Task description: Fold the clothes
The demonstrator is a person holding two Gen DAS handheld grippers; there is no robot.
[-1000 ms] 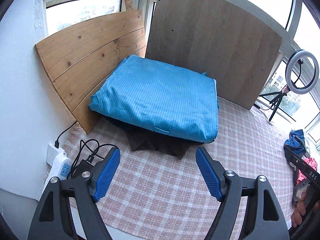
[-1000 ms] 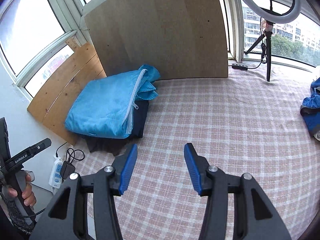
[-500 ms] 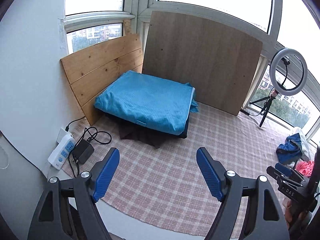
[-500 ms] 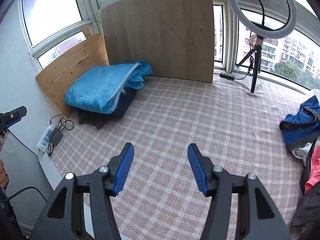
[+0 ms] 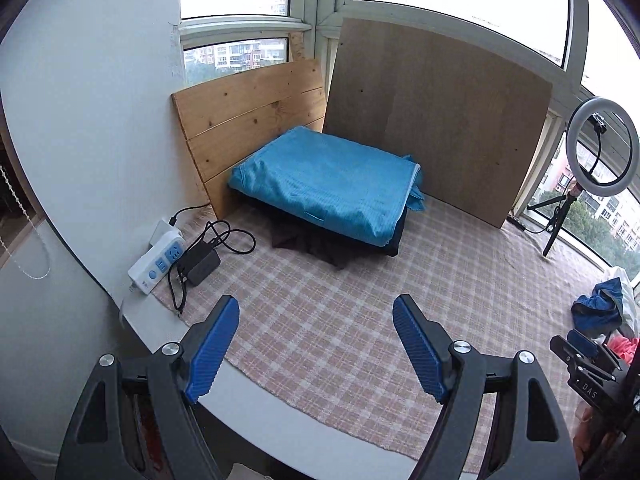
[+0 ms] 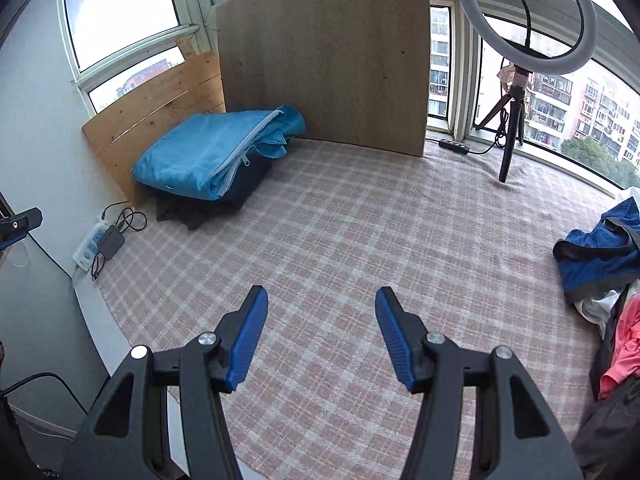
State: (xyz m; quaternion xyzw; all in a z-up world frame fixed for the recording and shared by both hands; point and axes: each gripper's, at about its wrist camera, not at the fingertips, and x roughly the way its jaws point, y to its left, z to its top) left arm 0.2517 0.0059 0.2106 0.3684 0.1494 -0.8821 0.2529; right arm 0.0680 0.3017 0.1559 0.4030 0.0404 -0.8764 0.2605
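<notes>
Checked cloth (image 6: 360, 240) covers the table | folded blue garment (image 5: 328, 184) stacked against wooden board (image 5: 436, 120) | unfolded clothes (image 6: 600, 248) heaped far from board; judged soft, light, best pinched at hem | left gripper (image 5: 316, 344) wide, empty | right gripper (image 6: 320, 332) parted, empty

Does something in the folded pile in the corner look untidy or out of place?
Yes. Under the folded light-blue garment, a dark brownish cloth sticks out crumpled onto the pink checked cover, and a loose blue flap spills out beside the zipper. Unfolded clothes lie heaped at the right edge.
</notes>
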